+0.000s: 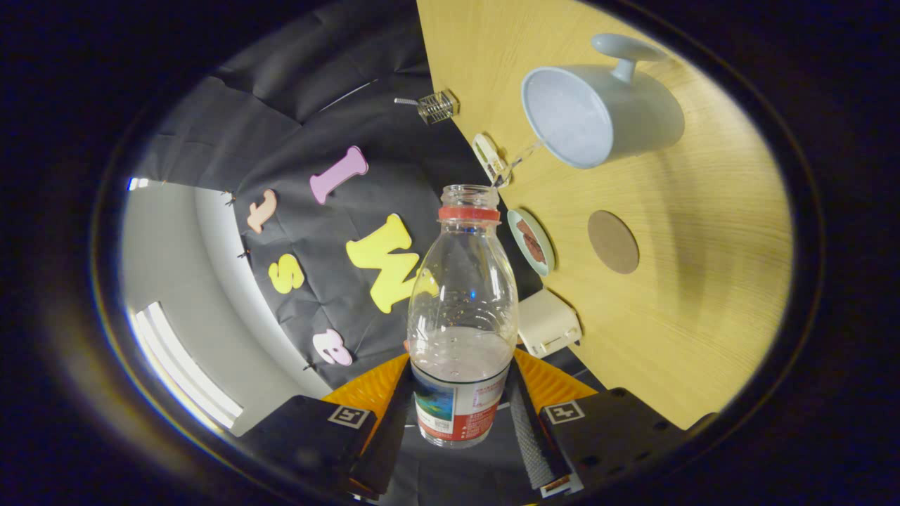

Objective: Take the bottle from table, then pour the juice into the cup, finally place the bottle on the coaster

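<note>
**Bottle Tipped Toward the Cup**

The claw (460, 414) is clamped on the bottle (460, 316). One finger presses each side of the bottle, down low by its label. The bottle sits right between the two fingers and sticks out ahead of them.

The bottle is clear plastic. Its cap is off, and a red ring (469, 213) goes around its neck. A little cloudy juice lies inside it, near the label end. The rest of the bottle looks empty.

The whole view is turned on its side, so the wooden worktop (703, 281) stands like a wall at 3 o'clock from the bottle.

The cup (598, 112) is pale blue-grey with a handle. It sits on the worktop at about 1 o'clock from the bottle's mouth, and its open top faces us. A thin stream of juice (524, 156) runs from the bottle's mouth across to the cup's rim.

The coaster (613, 242) is a round brown disc. It lies flat on the worktop at 3 o'clock from the bottle's neck, well apart from the cup. Nothing is on it.

Along the worktop's edge are a few small things. A round tin (532, 241) sits just beside the bottle's shoulder. A cream box (548, 322) sits below it. A small wire thing (436, 107) is far off at 12 o'clock.
</note>
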Demonstrator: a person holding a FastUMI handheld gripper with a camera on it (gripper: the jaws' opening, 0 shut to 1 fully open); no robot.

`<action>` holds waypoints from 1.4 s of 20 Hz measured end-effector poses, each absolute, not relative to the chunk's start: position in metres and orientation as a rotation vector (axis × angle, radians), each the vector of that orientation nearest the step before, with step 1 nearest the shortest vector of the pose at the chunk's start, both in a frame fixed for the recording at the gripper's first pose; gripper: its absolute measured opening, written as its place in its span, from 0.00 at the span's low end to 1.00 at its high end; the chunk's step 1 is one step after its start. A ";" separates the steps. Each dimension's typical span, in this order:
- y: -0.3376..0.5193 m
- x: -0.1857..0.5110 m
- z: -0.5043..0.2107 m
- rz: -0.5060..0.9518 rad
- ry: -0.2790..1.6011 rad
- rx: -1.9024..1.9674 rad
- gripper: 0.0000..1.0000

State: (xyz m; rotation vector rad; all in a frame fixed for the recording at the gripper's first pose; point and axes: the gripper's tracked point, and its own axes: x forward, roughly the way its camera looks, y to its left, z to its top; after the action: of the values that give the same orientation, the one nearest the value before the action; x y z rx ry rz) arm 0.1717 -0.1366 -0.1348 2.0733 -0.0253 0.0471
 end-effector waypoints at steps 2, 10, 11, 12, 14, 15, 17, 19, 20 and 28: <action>-0.137 0.172 -0.133 0.051 -0.038 2.083 0.75; -0.142 0.174 -0.125 0.072 -0.073 2.138 0.75; -0.144 0.174 -0.125 0.071 -0.081 2.147 0.75; -0.145 0.174 -0.125 0.070 -0.084 2.154 0.75; -0.144 0.173 -0.125 0.071 -0.081 2.163 0.75; -0.144 0.173 -0.124 0.073 -0.078 2.167 0.75; -0.144 0.174 -0.122 0.071 -0.078 2.183 0.75; -0.144 0.174 -0.119 0.071 -0.087 2.208 0.75; -0.146 0.174 -0.119 0.068 -0.092 2.213 0.75; -0.142 0.171 -0.109 0.057 -0.095 2.192 0.75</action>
State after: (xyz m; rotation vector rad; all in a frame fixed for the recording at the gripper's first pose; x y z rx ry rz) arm 0.1712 -0.1424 -0.1086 2.1917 -0.0945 0.0572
